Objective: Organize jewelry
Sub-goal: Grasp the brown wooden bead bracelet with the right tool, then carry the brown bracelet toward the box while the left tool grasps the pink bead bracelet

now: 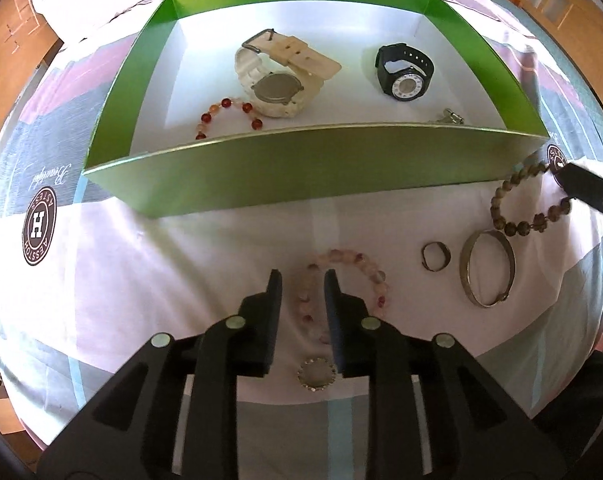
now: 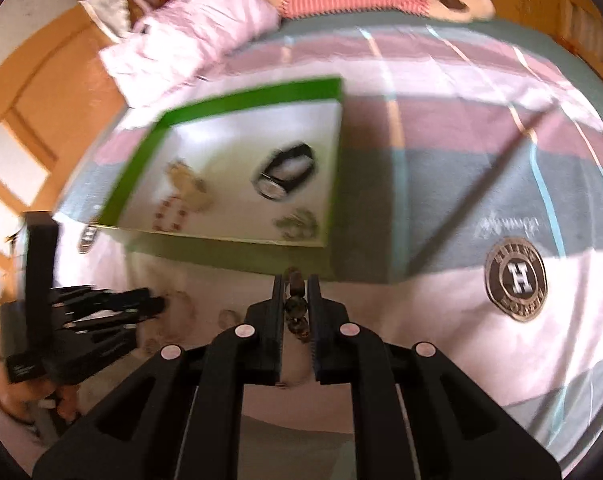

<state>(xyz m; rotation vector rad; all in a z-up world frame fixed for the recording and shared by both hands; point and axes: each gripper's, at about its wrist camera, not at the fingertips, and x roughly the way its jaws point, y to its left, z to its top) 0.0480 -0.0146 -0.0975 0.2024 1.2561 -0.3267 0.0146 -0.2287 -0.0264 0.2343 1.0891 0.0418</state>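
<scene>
On the bedspread (image 1: 221,240), right tongs (image 2: 295,280) pinch the brown bead bracelet (image 1: 517,200).

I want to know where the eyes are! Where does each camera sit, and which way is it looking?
Left wrist: sits on the left gripper, looking along open fingers over a pink bracelet toward the green box.
Right wrist: sits on the right gripper, fingers closed on brown beads; a hand shows at left.
Both show the box, the black watch and the bedspread.
</scene>
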